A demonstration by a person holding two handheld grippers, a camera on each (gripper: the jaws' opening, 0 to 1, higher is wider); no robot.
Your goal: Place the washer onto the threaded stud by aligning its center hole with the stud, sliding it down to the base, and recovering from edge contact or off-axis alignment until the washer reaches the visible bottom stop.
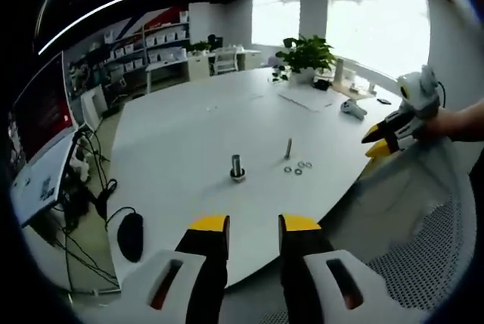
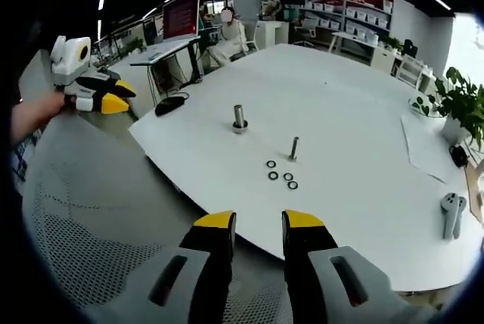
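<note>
Jaws of the left gripper [image 1: 254, 224] are standing narrowly apart, gripping nothing — ahead of them, washers [image 1: 299, 167] are lying beside a thin threaded stud [image 1: 288, 147] on the white table [image 1: 181, 135]. In the right gripper view, the right gripper [image 2: 259, 221] is likewise gaping narrowly — washers [image 2: 280, 176] lying just ahead, stud [image 2: 293, 147] standing behind them.

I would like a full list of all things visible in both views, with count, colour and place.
washers: four, dark, loose on the table beside the thin stud
thin threaded stud: one, grey, upright mid-table
thick stud on base: one, grey, upright, apart from the washers
table: one, white
mouse: one, black, table edge
potted plant: one, green, far table end
controller: one, white, on table
mesh chair: one, grey, below table edge
left claw: yellow tips, open, empty
right claw: yellow tips, open, empty
</note>
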